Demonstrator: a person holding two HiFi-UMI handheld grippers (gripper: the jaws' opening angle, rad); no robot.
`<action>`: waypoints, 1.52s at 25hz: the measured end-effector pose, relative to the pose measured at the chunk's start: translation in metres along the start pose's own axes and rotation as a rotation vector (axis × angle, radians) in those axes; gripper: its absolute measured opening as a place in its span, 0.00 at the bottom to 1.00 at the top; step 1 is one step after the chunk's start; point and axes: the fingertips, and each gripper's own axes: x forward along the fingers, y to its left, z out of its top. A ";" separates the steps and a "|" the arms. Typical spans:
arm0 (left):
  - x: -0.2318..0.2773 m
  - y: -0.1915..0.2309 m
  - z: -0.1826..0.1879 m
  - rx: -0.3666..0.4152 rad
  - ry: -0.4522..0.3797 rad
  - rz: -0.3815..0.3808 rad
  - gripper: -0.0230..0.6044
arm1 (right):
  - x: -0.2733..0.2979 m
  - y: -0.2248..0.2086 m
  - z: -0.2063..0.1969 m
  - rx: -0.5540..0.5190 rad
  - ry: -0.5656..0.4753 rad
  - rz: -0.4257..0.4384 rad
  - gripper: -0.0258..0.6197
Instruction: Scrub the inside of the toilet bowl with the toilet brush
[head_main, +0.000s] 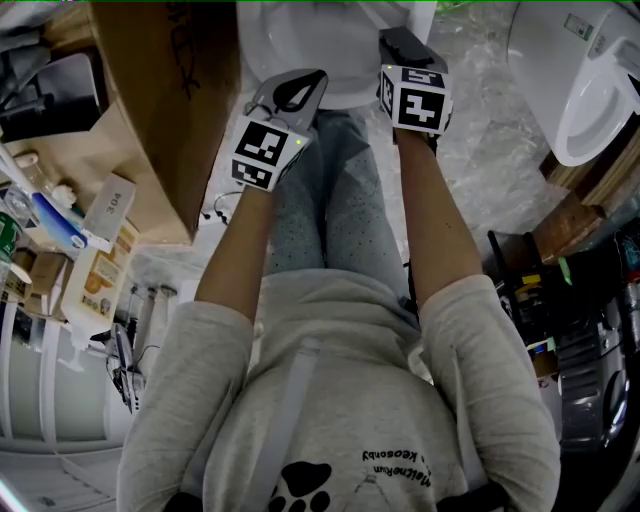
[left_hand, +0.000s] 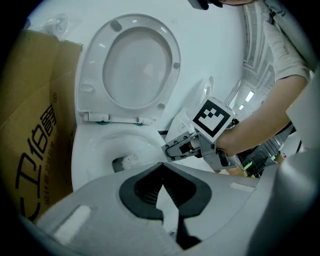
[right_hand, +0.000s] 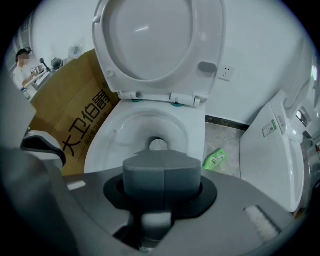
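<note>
Bowl: glossy white ceramic toilet bowl (right_hand: 112, 137), oval, with the seat and lid (left_hand: 135, 65) flipped upright behind it.
Brush: toilet brush (left_hand: 127, 161) has its white bristly head right down at the bottom of the bowl.
Right hand-held gripper (left_hand: 172, 148): hovers over the bowl, clamped on what looks like the brush's chunky grey handle.
Left hand-held gripper (left_hand: 162, 167): black ribbed pads (left_hand: 145, 187) pressed together at the tips, nothing between them, hanging near the bowl's front rim.
Floor: speckled grey floor (right_hand: 222, 137). A brown cardboard box (right_hand: 70, 125) sits just beside the bowl's left side. A small green bottle (right_hand: 216, 159) lies just right of the bowl.
</note>
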 end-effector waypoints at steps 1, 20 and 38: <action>-0.001 0.000 -0.001 -0.001 0.000 0.000 0.04 | 0.000 0.000 -0.004 -0.004 0.005 -0.001 0.27; -0.029 -0.007 -0.019 -0.016 -0.026 0.020 0.04 | -0.011 0.036 -0.064 0.042 0.076 0.031 0.27; -0.062 -0.038 -0.036 -0.011 -0.071 0.053 0.04 | -0.034 0.086 -0.075 0.003 0.084 0.058 0.28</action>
